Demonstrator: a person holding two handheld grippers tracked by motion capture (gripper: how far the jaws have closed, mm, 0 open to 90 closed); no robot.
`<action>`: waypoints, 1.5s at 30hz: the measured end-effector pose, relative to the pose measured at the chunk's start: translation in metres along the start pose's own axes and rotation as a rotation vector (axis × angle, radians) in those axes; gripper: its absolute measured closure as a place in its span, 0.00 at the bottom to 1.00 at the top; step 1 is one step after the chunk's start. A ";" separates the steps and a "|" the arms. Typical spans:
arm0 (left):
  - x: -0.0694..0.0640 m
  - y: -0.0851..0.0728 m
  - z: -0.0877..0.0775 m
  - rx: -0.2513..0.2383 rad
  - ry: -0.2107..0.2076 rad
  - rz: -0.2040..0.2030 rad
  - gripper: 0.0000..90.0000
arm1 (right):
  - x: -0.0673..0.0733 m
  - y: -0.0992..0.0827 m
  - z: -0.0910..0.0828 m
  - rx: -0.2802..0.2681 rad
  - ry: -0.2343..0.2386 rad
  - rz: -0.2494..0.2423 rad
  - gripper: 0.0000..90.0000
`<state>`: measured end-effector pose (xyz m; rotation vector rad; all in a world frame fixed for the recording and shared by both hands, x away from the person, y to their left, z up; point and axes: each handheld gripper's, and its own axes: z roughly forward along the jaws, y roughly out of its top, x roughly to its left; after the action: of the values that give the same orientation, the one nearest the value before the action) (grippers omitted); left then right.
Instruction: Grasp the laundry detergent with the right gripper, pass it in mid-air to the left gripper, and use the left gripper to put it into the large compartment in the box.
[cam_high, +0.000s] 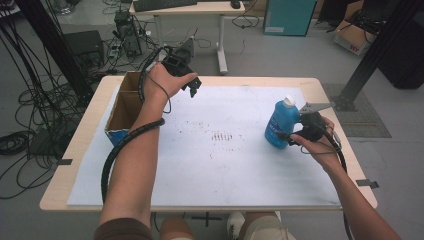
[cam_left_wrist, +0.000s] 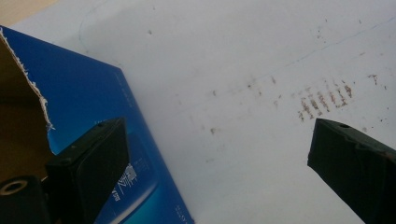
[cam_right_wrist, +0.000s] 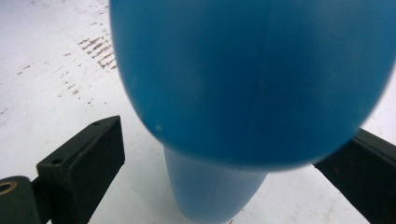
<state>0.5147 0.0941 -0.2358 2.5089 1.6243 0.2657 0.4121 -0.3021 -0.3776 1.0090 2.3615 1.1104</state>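
A blue bottle (cam_high: 281, 125) with a white cap stands on the white sheet (cam_high: 225, 170) at the right side of the table. My right gripper (cam_high: 294, 138) is at the bottle's lower right side. In the right gripper view the bottle (cam_right_wrist: 252, 79) sits between the spread jaws of that gripper (cam_right_wrist: 236, 133), with a clear gap to the left jaw, so it is open. My left gripper (cam_high: 193, 86) is held up over the far left of the sheet, open and holding nothing. In the left gripper view that gripper (cam_left_wrist: 217, 126) looks down on the sheet beside a blue carton (cam_left_wrist: 93, 107).
An open cardboard carton (cam_high: 122, 107) with blue sides stands at the table's left edge. Brown smudges (cam_high: 222, 136) mark the sheet's middle. The wooden table (cam_high: 75, 150) is bordered by floor with cables, a desk and boxes beyond.
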 end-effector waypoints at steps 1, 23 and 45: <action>0.000 0.000 0.000 0.006 -0.007 -0.002 0.07 | 0.000 0.000 0.000 0.002 -0.001 0.002 0.03; 0.000 0.000 0.000 0.004 -0.009 0.001 0.07 | 0.002 -0.004 0.007 -0.021 -0.033 0.010 0.03; -0.001 0.001 0.000 0.000 -0.011 0.002 0.07 | 0.003 -0.003 0.010 -0.039 -0.038 0.008 0.03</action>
<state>0.5149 0.0928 -0.2360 2.5083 1.6176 0.2515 0.4142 -0.2958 -0.3866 1.0185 2.2992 1.1259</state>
